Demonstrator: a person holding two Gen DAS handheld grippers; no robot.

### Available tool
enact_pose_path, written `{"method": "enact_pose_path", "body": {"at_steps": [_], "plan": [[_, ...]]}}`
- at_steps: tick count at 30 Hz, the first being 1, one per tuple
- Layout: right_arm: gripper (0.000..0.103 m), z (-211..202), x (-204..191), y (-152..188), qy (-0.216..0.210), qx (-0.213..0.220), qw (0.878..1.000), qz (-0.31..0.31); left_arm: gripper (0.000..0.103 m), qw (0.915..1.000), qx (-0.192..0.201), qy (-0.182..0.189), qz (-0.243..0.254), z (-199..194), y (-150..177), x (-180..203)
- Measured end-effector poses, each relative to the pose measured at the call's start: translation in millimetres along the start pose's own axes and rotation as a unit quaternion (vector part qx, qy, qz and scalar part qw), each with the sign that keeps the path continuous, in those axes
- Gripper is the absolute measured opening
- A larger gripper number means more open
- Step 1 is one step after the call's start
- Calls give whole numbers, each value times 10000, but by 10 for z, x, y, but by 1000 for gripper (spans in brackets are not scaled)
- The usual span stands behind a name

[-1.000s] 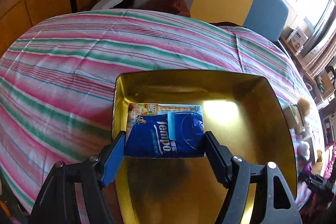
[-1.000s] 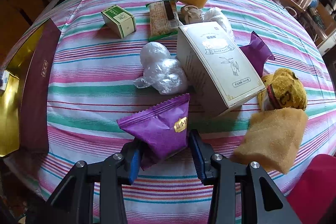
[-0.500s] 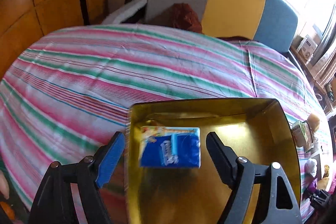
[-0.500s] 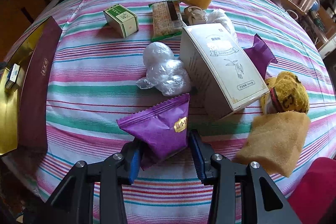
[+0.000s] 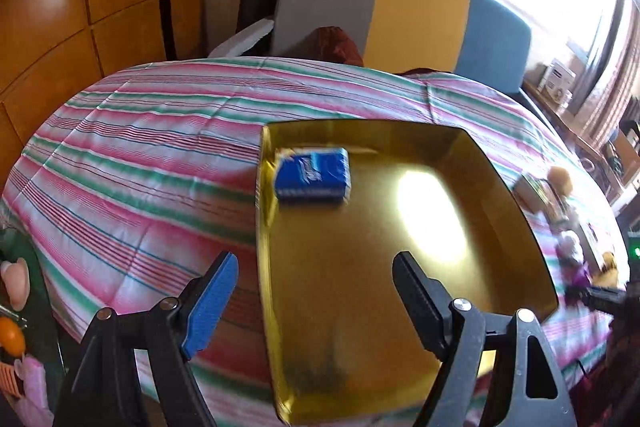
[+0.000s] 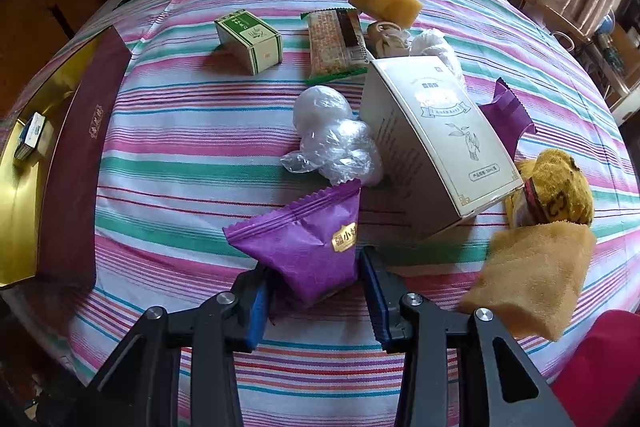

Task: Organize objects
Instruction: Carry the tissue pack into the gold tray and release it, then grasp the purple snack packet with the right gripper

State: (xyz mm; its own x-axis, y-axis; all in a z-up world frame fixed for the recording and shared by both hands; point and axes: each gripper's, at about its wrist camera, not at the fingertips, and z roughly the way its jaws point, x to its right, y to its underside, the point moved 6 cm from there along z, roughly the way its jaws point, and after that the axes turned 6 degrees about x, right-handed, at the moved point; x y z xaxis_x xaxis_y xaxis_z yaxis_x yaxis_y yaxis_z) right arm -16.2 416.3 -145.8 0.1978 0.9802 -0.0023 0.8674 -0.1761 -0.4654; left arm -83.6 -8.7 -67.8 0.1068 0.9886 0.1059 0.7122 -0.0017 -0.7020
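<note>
The left gripper (image 5: 312,291), spread wide, has pulled back from the blue tissue pack (image 5: 313,175), left in the gold tray's (image 5: 516,211) far-left corner. The right gripper (image 6: 316,291) pinches a purple snack packet (image 6: 308,243); a white carton (image 6: 436,143) and crumpled plastic (image 6: 332,143) crowd just behind the packet.

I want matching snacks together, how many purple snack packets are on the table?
2: one purple packet between the right tool's fingers; another behind the white box. More may be hidden.

Left wrist view looks steeply down, close over the gold tray (image 5: 400,307). Right wrist view looks down across the striped tablecloth (image 6: 200,147). The 2 views share tray and tablecloth.
</note>
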Motion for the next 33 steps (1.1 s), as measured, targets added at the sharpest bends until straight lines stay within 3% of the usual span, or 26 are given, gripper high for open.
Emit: {"method": "enact_pose_path", "body": {"at_steps": [13, 17, 22, 29, 33], "plan": [[39, -24, -85, -2, -192, 99, 9998, 33, 81, 9997, -55, 210, 136, -78, 148, 192], [44, 5, -37, -7, -368, -31, 9991, 222, 81, 9995, -54, 298, 88, -103, 169, 207], [61, -90, 157, -78, -978, -68, 9906, 957, 81, 9992, -79, 387, 59, -102, 200, 236], [63, -161, 214, -152, -916, -40, 9913, 942, 81, 9988, -111, 471, 23, -104, 215, 274], [69, -155, 237, -211, -890, 34, 9887, 1203, 81, 9987, -142, 495, -13, -104, 214, 276]]}}
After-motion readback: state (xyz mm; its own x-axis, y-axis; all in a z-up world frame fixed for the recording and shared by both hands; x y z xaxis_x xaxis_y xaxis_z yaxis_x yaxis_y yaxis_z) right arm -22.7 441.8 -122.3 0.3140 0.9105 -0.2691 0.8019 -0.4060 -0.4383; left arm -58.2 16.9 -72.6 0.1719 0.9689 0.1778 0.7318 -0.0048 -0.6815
